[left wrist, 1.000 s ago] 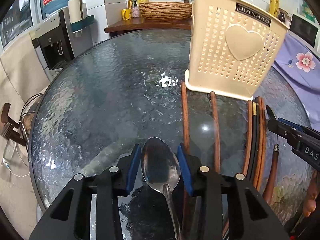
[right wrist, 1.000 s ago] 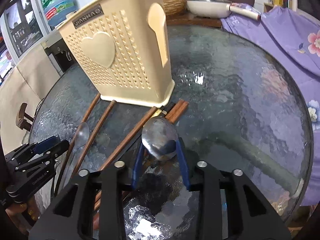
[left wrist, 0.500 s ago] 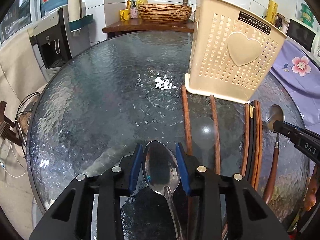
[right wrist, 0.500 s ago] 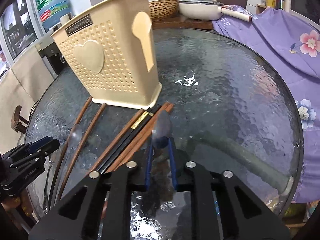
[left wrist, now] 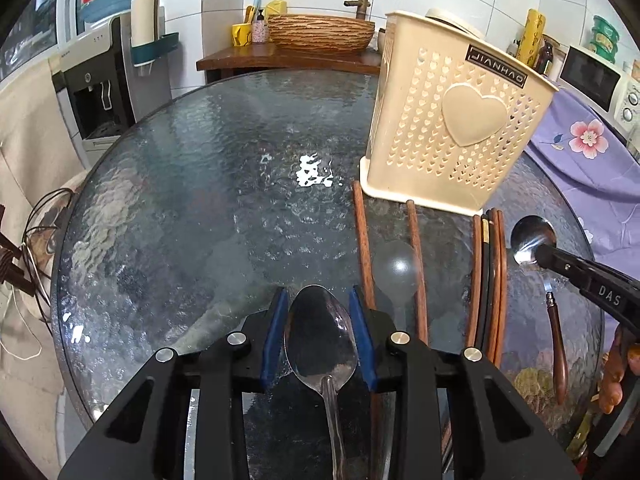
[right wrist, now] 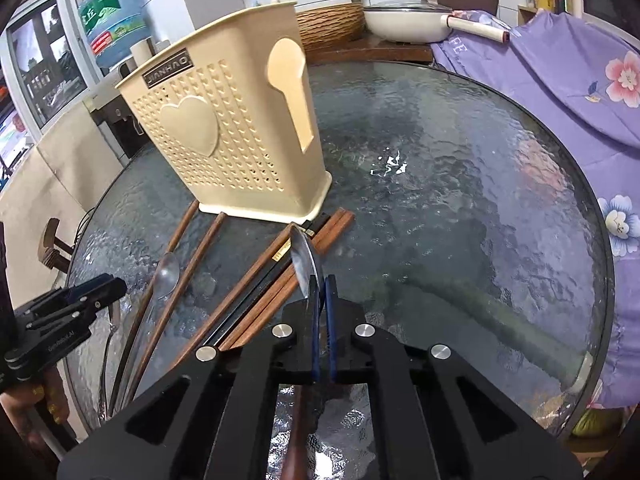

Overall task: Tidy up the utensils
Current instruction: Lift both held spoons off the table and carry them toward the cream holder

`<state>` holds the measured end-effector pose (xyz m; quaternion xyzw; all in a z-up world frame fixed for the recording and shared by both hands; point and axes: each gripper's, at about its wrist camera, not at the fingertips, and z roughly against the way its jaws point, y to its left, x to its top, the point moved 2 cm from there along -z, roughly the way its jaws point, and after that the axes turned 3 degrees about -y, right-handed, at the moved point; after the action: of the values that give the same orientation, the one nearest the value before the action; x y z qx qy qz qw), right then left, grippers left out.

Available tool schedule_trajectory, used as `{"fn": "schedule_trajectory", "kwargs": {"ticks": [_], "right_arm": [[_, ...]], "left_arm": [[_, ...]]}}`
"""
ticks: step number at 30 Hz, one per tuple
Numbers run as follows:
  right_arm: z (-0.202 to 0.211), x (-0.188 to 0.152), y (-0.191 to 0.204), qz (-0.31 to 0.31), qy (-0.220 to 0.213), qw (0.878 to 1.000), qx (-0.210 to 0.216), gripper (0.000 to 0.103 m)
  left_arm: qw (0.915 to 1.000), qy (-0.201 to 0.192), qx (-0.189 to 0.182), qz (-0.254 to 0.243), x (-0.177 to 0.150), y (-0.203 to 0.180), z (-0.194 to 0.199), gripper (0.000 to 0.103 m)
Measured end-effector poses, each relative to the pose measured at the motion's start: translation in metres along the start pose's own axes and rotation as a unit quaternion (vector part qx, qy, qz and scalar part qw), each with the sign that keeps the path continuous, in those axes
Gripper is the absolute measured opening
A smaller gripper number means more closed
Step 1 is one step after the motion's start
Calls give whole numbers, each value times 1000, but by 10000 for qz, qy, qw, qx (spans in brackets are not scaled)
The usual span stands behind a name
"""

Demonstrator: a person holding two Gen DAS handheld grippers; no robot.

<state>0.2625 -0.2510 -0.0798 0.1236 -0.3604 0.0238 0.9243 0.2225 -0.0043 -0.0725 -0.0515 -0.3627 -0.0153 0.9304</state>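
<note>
Your left gripper (left wrist: pixel 320 332) has been narrowing its jaws around the bowl of a steel spoon (left wrist: pixel 320 336), pads flanking it, contact unclear. Your right gripper (right wrist: pixel 320 320) just clamped the wooden-handled spoon (right wrist: pixel 303 264), tipping it on edge: both look near ready to lift toward the beige perforated utensil holder (right wrist: pixel 236 136).

A round glass tabletop (left wrist: pixel 192 208) fills the near ground. Beyond its far edge stands a wooden counter (left wrist: pixel 288 60) with a woven basin (left wrist: pixel 320 32), a brass tap (left wrist: pixel 360 0), a yellow cup (left wrist: pixel 241 34) and a soap bottle (left wrist: pixel 276 2). Far left stands a water dispenser (left wrist: pixel 100 80). A purple floral cloth (right wrist: pixel 560 92) lies right, with a white pan (right wrist: pixel 404 20) behind it. A microwave (left wrist: pixel 592 80) sits far right.
</note>
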Motion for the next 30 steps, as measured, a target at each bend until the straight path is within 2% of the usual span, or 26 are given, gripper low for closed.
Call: {"fn": "schedule_trajectory", "kwargs": {"ticks": [7, 18, 30], "right_arm": [[16, 3, 6, 119, -298, 9994, 123, 3], [55, 16, 21, 250, -829, 9952, 447, 3], [79, 20, 33, 367, -1174, 9894, 775, 3]], "left_arm": [[9997, -191, -154, 10, 9, 2, 15, 31], [9962, -799, -350, -55, 32, -4, 57, 30], [9931, -1077, -451, -123, 37, -10, 77, 29]]}}
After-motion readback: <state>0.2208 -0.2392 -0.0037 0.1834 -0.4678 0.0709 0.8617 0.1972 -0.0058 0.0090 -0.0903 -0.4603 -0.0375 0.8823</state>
